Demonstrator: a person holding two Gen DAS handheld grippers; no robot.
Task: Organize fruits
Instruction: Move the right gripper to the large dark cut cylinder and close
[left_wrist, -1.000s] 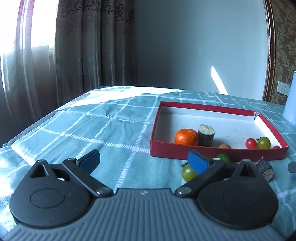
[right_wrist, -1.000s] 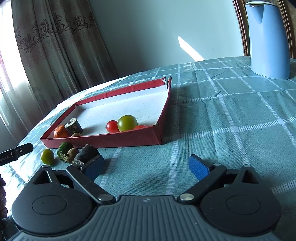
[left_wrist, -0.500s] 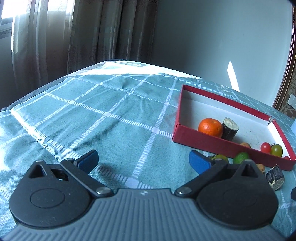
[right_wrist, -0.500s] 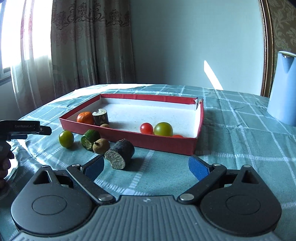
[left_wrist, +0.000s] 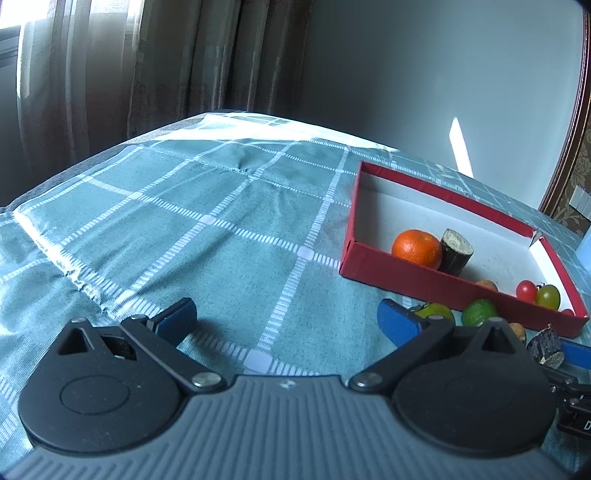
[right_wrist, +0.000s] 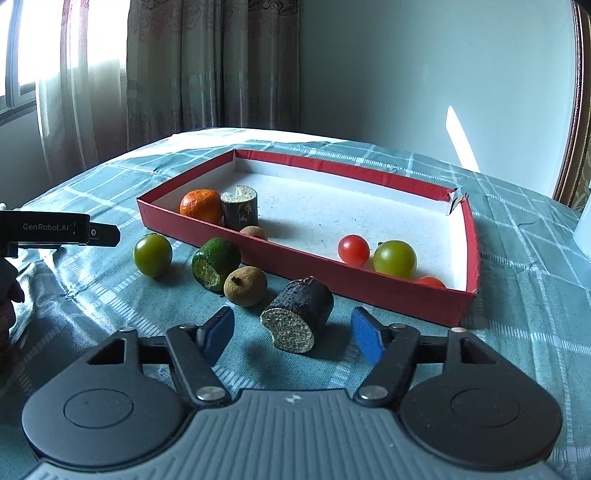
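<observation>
While jaws gape, dark log piece (right_wrist: 298, 316) lies between right hand-held gripper (right_wrist: 292, 334) pads

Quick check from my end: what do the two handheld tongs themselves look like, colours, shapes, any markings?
Both look alike. The left tongs and right tongs each have a ribbed grey body, two round black discs with triangular cut-outs, black link arms on silver rivets, and blue fingertip pads. The right view shows the left unit's black side printed "GenRobot.AI" in white. No cables or sleeves visible.
</observation>
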